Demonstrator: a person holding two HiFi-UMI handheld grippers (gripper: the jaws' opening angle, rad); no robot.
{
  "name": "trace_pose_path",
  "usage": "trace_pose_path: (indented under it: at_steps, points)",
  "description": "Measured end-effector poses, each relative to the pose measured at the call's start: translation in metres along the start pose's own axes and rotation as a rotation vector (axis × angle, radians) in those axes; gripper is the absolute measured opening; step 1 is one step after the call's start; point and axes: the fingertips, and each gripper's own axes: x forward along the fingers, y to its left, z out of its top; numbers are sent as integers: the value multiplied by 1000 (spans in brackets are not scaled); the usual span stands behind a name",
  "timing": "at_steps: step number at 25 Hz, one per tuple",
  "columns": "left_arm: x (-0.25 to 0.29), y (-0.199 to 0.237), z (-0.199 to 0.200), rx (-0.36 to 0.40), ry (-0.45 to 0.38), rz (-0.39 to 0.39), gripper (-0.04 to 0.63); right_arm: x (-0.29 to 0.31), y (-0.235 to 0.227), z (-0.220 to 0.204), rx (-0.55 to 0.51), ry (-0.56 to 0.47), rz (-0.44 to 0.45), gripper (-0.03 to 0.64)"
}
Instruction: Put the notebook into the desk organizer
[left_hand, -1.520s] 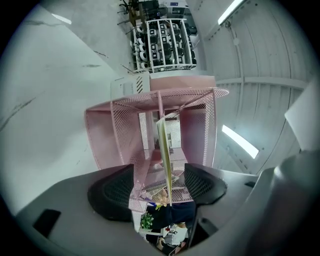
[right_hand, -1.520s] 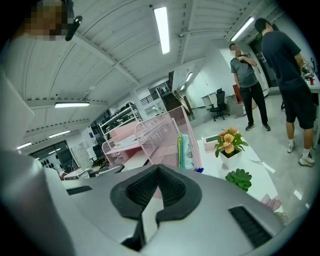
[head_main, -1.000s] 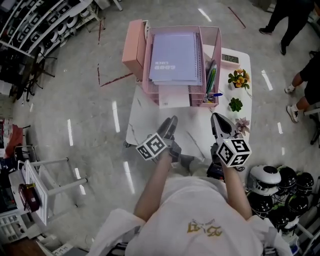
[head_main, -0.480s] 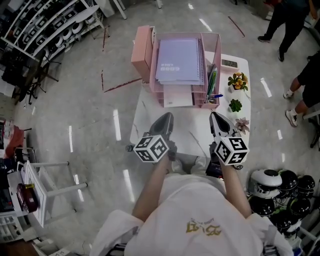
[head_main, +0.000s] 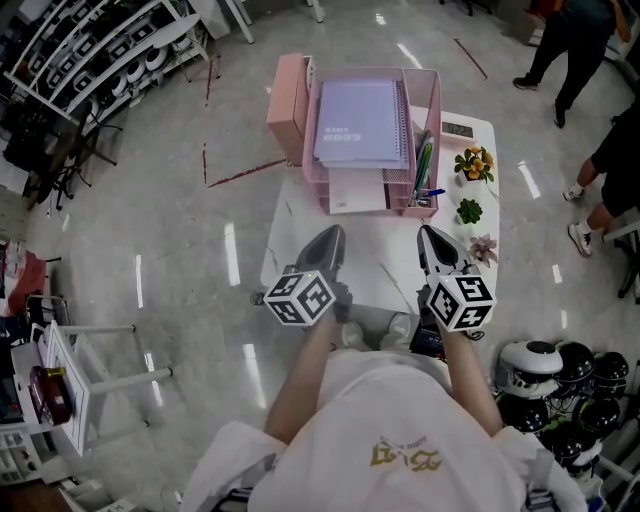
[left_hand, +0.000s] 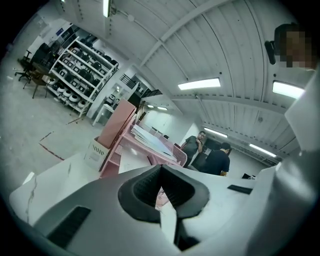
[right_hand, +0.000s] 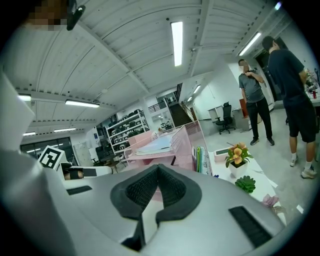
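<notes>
A lavender notebook (head_main: 360, 120) is seen lying flat on the top tray of a pink desk organizer (head_main: 437, 110), which is set at the 12 o'clock end of a white table (head_main: 380, 255). Two handheld grippers are held above the table's near end — the left gripper (head_main: 331, 236) at about 7 o'clock, the right gripper (head_main: 428, 234) at about 5 o'clock. Both are kept well apart from the organizer and pointed toward it. Each pair of jaws is pressed together with nothing caught between, as is shown in both gripper views.

Pens (head_main: 423, 160) are stood in the organizer's narrow compartment at 3 o'clock of the notebook, and a white sheet (head_main: 355, 193) is visible in a lower tray. Three small potted plants (head_main: 471, 210) are lined along the table's 3 o'clock edge. Helmets (head_main: 527, 357) are grouped on the floor at 4 o'clock of the table — bystanders are glimpsed toward 1 o'clock.
</notes>
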Motion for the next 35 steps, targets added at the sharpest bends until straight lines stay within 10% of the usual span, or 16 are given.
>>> trace_pose_path:
  at_steps: [35]
  points:
    - [-3,-5,-14,13,57,-3,18,-12,7,1,52,-14,24,11]
